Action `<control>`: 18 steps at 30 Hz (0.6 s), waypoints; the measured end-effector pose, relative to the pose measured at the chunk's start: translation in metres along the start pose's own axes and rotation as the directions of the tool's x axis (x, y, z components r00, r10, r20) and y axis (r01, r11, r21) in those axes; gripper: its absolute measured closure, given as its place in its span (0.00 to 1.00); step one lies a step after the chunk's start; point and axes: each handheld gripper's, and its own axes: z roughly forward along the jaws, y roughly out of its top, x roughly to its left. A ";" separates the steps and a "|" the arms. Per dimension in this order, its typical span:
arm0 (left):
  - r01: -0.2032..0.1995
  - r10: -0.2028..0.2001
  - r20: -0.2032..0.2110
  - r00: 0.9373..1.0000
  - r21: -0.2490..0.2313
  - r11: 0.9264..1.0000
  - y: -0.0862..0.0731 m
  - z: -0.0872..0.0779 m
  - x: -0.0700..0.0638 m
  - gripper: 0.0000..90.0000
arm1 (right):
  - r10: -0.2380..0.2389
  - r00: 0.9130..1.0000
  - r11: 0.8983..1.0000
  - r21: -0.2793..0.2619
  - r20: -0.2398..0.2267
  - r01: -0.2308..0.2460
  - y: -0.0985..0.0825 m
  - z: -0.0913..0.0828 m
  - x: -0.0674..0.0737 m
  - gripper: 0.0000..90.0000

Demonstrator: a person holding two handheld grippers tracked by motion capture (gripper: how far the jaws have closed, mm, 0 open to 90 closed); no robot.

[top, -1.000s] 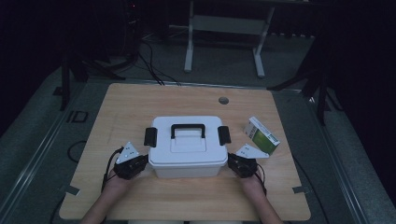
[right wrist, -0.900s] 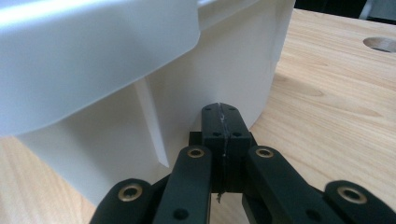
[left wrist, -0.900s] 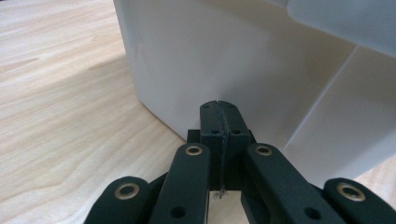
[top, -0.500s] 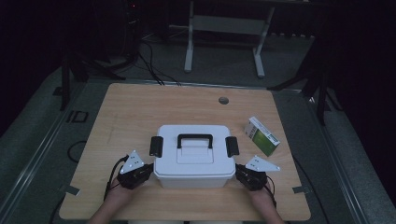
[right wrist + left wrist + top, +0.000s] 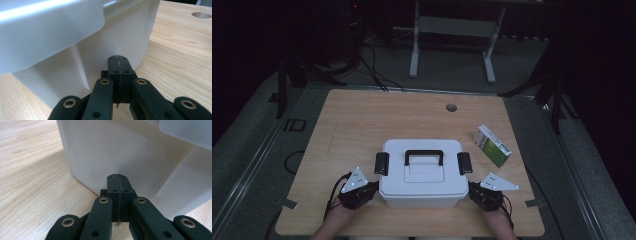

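A white plastic storage box (image 5: 422, 172) with a black handle and a black latch on each side stands near the front of the wooden table (image 5: 362, 120). My left gripper (image 5: 373, 190) is shut, with nothing in it, its tip against the box's left wall near the front corner (image 5: 100, 152). My right gripper (image 5: 472, 192) is shut too and empty, its tip against the box's right wall (image 5: 105, 45). In each gripper view the two black jaws meet with no gap, left gripper (image 5: 117, 178), right gripper (image 5: 118, 60).
A green and white carton (image 5: 492, 145) lies on the table to the right of the box. A round cable hole (image 5: 451, 107) sits near the far edge. The table's front edge is close behind both hands. A metal stand's legs rise beyond the table.
The white box has slid toward the front edge of the table, and both grippers have moved back with it, staying at its sides.
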 end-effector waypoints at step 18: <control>0.006 -0.010 0.057 0.998 0.084 0.996 0.004 -0.017 0.024 0.81 | 0.056 0.994 0.998 -0.039 0.097 -0.053 -0.003 -0.009 -0.025 0.44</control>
